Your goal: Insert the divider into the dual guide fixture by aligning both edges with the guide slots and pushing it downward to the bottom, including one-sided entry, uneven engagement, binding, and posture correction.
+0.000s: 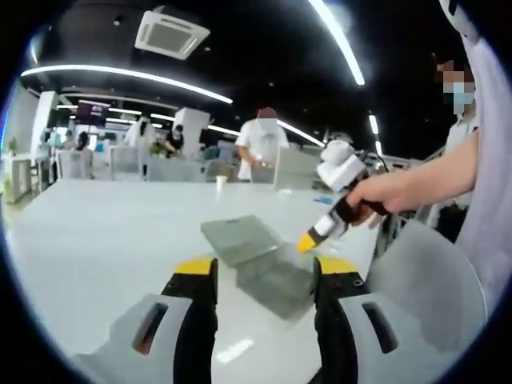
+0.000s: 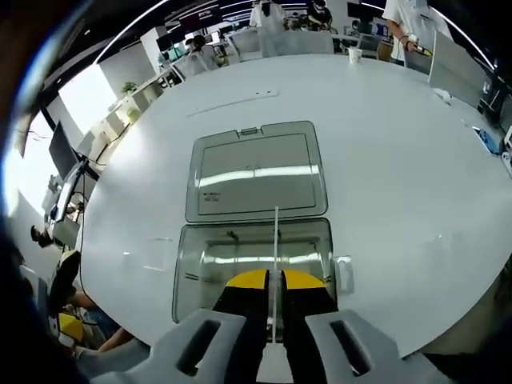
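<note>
right claw [image 2: 274, 280] clamped on divider [image 2: 276, 240] over fixture [image 2: 253, 258]; left claw [image 1: 264, 268] apart.

divider [image 2: 276, 264]: thin clear sheet, edge-on, upright over the box
fixture [image 2: 254, 272]: clear grey box, hinged lid [image 2: 256, 172] lying open flat behind it, near the tabletop [image 2: 400, 160] edge

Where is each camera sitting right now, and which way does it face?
Left gripper view: rides low over the table, facing across it at the clear box; own open jaws below; a hand holds the right gripper.
Right gripper view: high, facing down into the box; own jaws pinch the thin divider.
Shared: box, table.
</note>
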Available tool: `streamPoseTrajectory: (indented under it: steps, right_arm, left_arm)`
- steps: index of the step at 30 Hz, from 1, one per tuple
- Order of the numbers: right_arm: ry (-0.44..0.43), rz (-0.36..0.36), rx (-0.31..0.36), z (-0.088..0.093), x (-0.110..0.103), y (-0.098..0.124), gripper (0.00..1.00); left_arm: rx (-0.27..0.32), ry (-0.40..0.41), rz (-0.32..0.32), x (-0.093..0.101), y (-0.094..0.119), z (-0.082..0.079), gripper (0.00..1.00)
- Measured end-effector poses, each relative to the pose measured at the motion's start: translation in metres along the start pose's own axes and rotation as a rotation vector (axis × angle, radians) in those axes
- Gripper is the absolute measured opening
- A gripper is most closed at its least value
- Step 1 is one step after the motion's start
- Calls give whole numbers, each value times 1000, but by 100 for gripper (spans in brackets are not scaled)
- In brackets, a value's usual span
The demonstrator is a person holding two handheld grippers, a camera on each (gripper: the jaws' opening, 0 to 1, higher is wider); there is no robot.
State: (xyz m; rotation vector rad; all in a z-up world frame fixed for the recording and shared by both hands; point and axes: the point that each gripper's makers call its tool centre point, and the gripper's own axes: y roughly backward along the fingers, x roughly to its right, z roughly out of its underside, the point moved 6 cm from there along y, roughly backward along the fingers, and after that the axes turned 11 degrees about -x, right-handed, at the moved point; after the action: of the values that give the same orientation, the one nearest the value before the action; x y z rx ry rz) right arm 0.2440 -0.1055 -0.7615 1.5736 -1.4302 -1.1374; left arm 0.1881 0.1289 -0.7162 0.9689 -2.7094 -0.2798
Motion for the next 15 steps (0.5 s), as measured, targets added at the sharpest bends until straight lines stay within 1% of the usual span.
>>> streamPoseTrajectory:
  steps: [5, 12, 15]
  right_arm:
    - [12, 11, 5, 2, -1, -1, 0]
    - [69, 29, 7, 3, -1, -2, 0]
    - [70, 27, -1, 3, 0, -2, 0]
  left_arm:
    - [-3, -2, 1, -2, 1, 1, 46]
    - [0, -1, -6, -4, 2, 0, 45]
    - [0, -1, -6, -4, 2, 0, 45]
